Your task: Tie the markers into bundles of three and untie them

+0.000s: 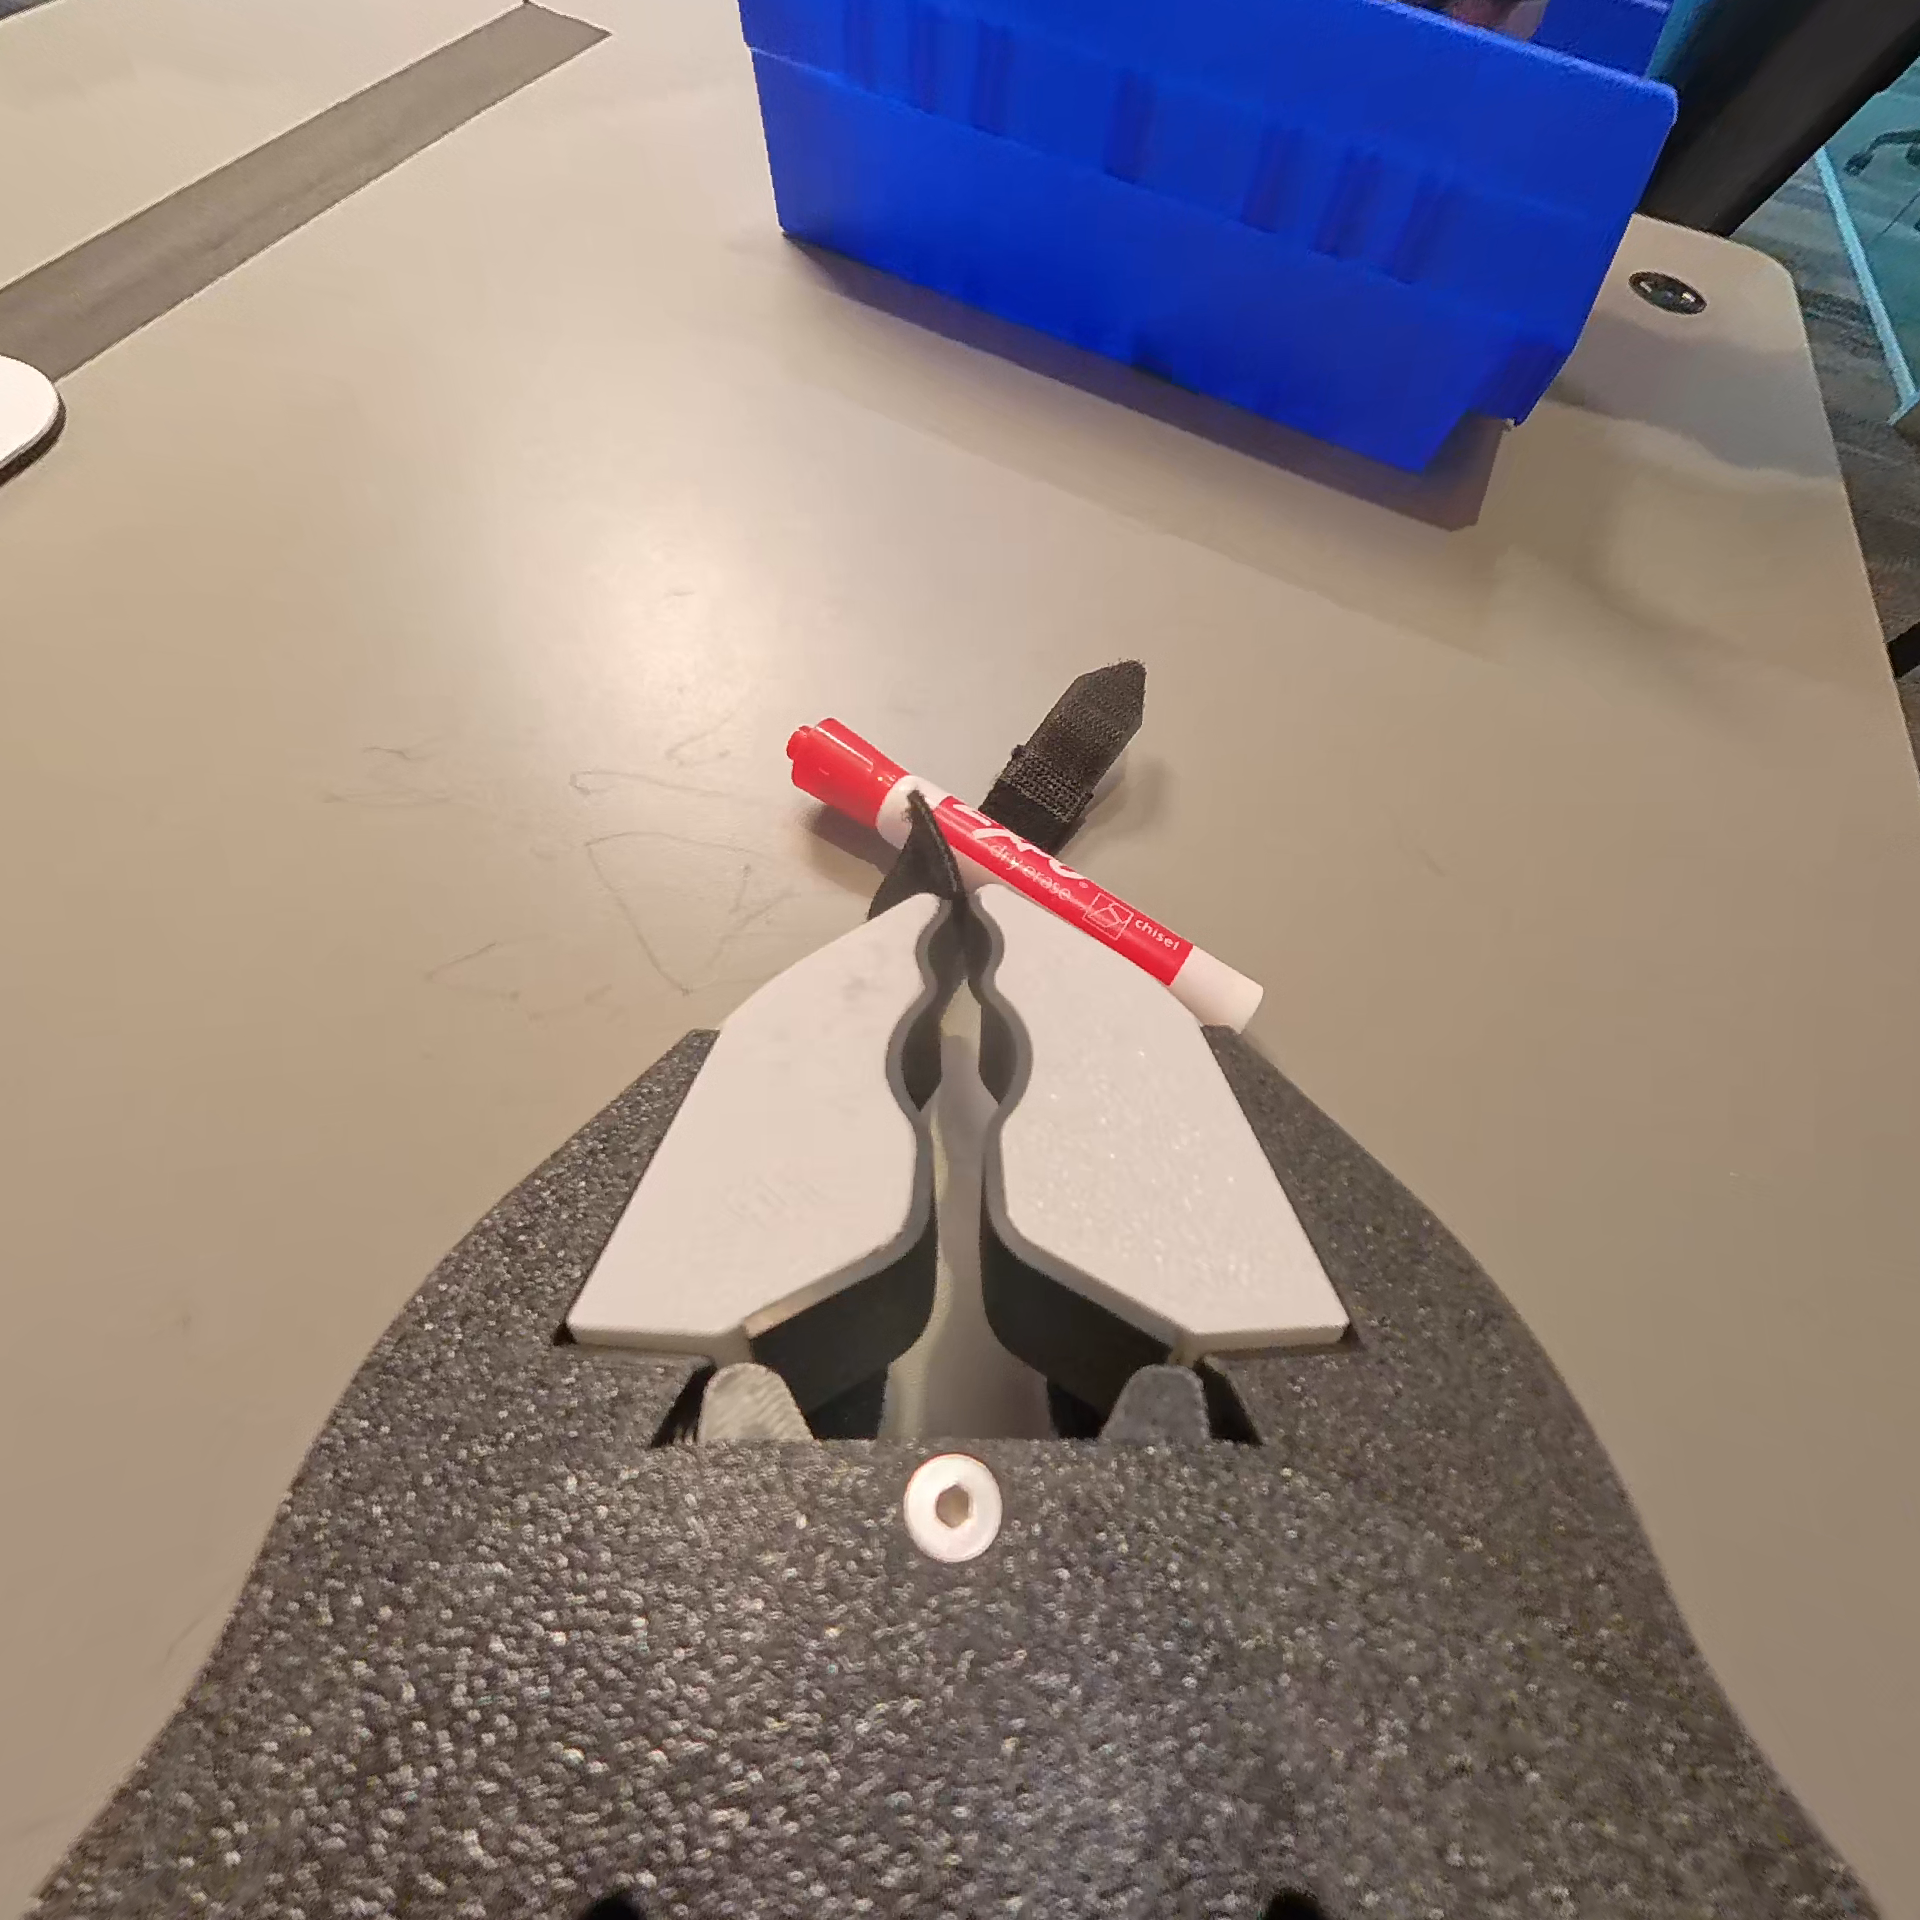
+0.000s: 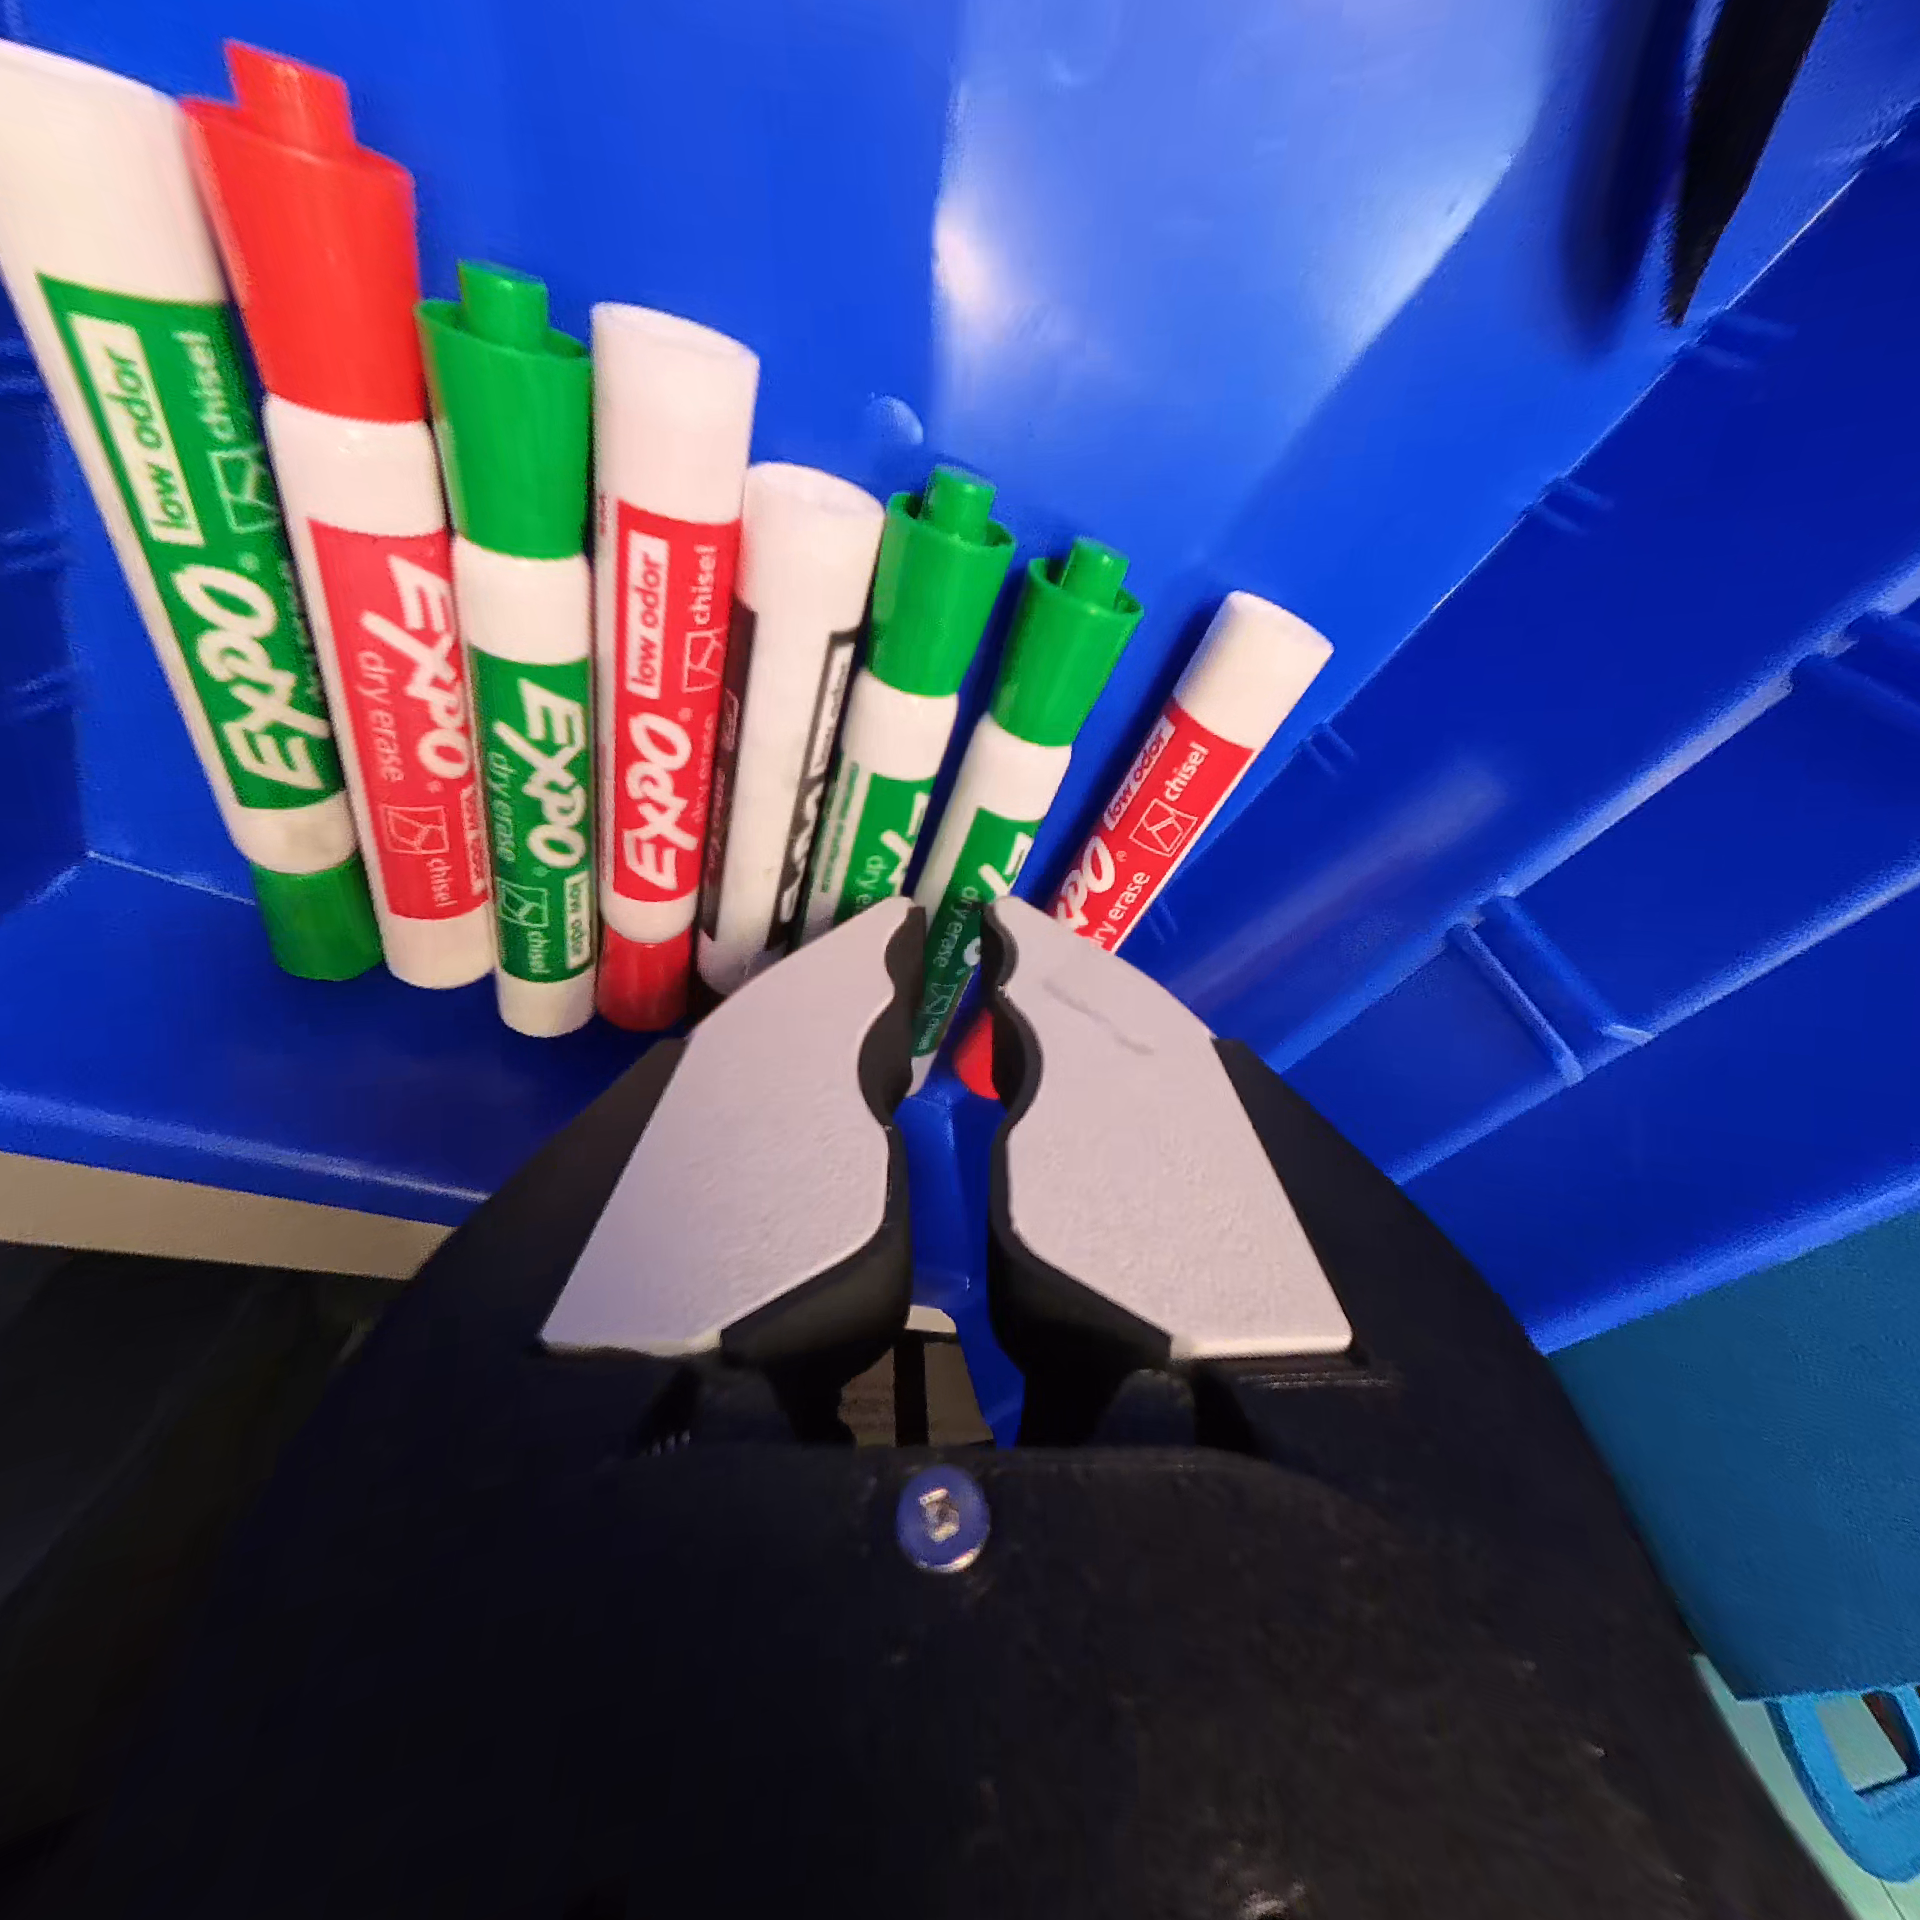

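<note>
Markers (image 2: 665,665) line a blue bin (image 1: 1195,208) on the scuffed beige table (image 1: 416,623); left hand-held gripper (image 1: 961,914) pinches a black strap (image 1: 1070,769), right hand-held gripper (image 2: 951,920) slightly apart.

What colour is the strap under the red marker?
Black strap, clearest in the left wrist view.

Left gripper (image 1: 961,920): smooth matt grey fingers (image 1: 790,1132), rough pebbled black body w/ a glossy white rivet (image 1: 952,1507). Strap (image 1: 1070,769) beyond the fingers: black woven cloth, fuzzy. Red marker (image 1: 1023,873) across it: glossy plastic. Table (image 1: 416,623): smooth, soft sheen, faint scuffs. Blue bin (image 1: 1195,229) behind marker: glossy moulded plastic. Markers in bin (image 2: 665,665): shiny plastic, printed labels.
</note>
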### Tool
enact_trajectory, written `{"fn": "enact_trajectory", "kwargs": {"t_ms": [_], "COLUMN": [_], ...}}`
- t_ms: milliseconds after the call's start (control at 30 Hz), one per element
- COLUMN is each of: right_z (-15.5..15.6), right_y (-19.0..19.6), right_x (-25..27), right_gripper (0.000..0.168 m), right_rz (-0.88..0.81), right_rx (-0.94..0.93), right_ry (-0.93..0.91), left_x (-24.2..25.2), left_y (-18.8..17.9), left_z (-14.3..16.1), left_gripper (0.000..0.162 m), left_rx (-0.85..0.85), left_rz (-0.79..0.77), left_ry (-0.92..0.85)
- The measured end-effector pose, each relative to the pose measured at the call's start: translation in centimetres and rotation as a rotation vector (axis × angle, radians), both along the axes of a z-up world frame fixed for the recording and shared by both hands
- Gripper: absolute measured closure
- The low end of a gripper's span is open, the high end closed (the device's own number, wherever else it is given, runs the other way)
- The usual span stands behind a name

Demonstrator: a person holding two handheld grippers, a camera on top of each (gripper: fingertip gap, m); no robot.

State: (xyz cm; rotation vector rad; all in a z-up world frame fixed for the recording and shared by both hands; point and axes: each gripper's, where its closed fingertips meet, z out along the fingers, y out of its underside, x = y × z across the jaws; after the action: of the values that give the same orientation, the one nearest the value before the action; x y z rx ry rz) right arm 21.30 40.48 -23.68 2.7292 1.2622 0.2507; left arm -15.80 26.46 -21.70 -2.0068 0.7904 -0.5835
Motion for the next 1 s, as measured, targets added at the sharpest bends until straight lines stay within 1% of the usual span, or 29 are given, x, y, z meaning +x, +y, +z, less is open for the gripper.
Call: {"fn": "enact_trajectory", "kwargs": {"t_ms": [67,133,233,367,433,500,533,600,667,767,833,900,1000], "right_z": [0.6,1.4,3.2,7.5,9.7,11.0,11.1,10.1,8.2,4.3,2.0,0.3,-1.2], "right_y": [0.6,0.6,0.5,-0.9,-2.3,-4.3,-5.5,-8.4,-10.9,-13.5,-14.3,-13.9,-13.1], "right_x": [-0.5,-1.3,-3.6,-9.5,-13.0,-17.1,-19.2,-23.0,-26.7,-31.1,-33.0,-34.0,-34.3], "right_gripper": [0.157,0.155,0.151,0.149,0.148,0.148,0.147,0.145,0.143,0.140,0.133,0.127,0.118], "right_rz": [0.001,0.010,0.065,0.215,0.306,0.396,0.435,0.505,0.533,0.488,0.430,0.378,0.351], "right_rx": [0.043,0.048,0.100,0.228,0.292,0.325,0.317,0.260,0.189,0.075,0.027,0.022,0.036], "right_ry": [0.020,0.051,0.089,0.177,0.223,0.297,0.339,0.414,0.498,0.600,0.643,0.641,0.599], "left_x": [-0.1,-0.1,-0.1,-0.2,-0.3,-0.4,-0.5,-0.5,-0.4,-0.4,-0.4,-0.4,-0.4], "left_y": [0.0,0.1,0.1,0.1,0.1,0.2,0.2,0.2,0.2,0.2,0.2,0.2,0.2], "left_z": [0.1,0.1,0.1,0.1,0.0,0.0,0.0,0.1,0.1,0.3,0.3,0.3,0.4], "left_gripper": [0.161,0.161,0.161,0.161,0.161,0.161,0.161,0.161,0.161,0.161,0.161,0.161,0.161], "left_rx": [-0.003,-0.005,-0.007,-0.010,-0.018,-0.029,-0.031,-0.035,-0.037,-0.034,-0.033,-0.033,-0.035], "left_rz": [0.002,0.004,0.004,0.007,0.014,0.021,0.023,0.028,0.031,0.034,0.036,0.039,0.042], "left_ry": [-0.008,-0.014,-0.018,-0.021,-0.020,-0.024,-0.028,-0.038,-0.046,-0.049,-0.047,-0.047,-0.056]}}
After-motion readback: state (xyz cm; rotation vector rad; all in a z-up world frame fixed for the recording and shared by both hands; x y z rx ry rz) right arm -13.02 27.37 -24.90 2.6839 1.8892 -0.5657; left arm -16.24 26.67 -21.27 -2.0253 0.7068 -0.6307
